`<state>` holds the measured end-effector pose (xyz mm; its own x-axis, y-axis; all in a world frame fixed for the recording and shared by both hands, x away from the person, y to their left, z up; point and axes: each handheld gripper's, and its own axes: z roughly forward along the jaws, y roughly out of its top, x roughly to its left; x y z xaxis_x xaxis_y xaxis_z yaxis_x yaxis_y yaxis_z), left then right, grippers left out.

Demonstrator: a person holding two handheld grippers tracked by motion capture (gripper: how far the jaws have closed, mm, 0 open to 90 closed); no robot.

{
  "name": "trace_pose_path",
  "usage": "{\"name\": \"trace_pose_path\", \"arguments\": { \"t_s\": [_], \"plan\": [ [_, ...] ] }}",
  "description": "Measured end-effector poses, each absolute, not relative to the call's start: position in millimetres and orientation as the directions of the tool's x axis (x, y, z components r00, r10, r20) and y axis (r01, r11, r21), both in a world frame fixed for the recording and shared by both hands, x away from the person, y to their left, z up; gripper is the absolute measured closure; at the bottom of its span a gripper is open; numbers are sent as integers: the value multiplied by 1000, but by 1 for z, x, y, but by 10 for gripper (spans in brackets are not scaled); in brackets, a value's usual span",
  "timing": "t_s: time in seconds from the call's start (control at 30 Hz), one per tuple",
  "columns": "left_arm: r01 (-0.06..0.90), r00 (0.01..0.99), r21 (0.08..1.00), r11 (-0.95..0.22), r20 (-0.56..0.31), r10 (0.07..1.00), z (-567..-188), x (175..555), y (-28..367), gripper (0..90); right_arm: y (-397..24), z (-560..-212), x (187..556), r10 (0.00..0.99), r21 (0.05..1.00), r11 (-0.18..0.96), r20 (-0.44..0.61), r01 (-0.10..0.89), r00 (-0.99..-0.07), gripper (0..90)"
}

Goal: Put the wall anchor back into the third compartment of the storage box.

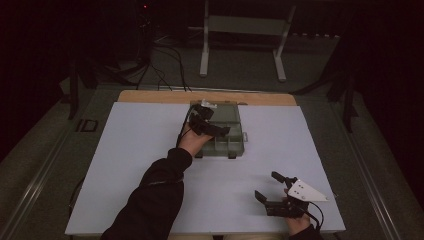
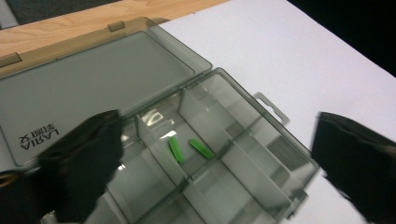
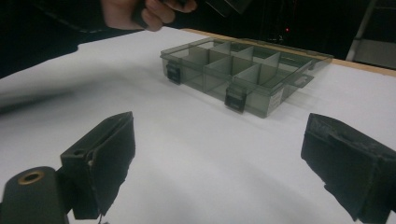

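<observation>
A smoky clear compartment box (image 1: 241, 146) lies open at the back middle of the white sheet, its lid (image 2: 93, 79) folded flat behind it. Two small green pieces (image 2: 176, 149) (image 2: 201, 148) lie side by side in one middle compartment. My left gripper (image 1: 215, 121) hovers over the box, jaws open and nothing between them (image 2: 217, 121). My right gripper (image 1: 266, 185) rests low over the sheet at the near right, jaws wide open and empty (image 3: 222, 126), pointing toward the box (image 3: 243, 70), whose front latches face it.
A white sheet (image 1: 150, 150) covers the wooden table (image 1: 150, 96). A white metal frame (image 1: 240, 30) and cables stand on the floor behind the table. The left hand (image 3: 144, 11) and dark sleeve reach across the middle of the sheet.
</observation>
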<state>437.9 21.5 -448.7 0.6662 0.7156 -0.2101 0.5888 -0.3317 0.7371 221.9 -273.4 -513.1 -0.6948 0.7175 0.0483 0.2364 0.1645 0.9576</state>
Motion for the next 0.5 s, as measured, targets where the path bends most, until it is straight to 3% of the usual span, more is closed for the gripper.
{"name": "trace_pose_path", "arguments": {
  "t_s": [0.5],
  "plan": [
    [483,771,812,-327,-217,599,-439,378,76,0,-270,-511,220,716,958,172,39,231,-697,99]
  ]
}}
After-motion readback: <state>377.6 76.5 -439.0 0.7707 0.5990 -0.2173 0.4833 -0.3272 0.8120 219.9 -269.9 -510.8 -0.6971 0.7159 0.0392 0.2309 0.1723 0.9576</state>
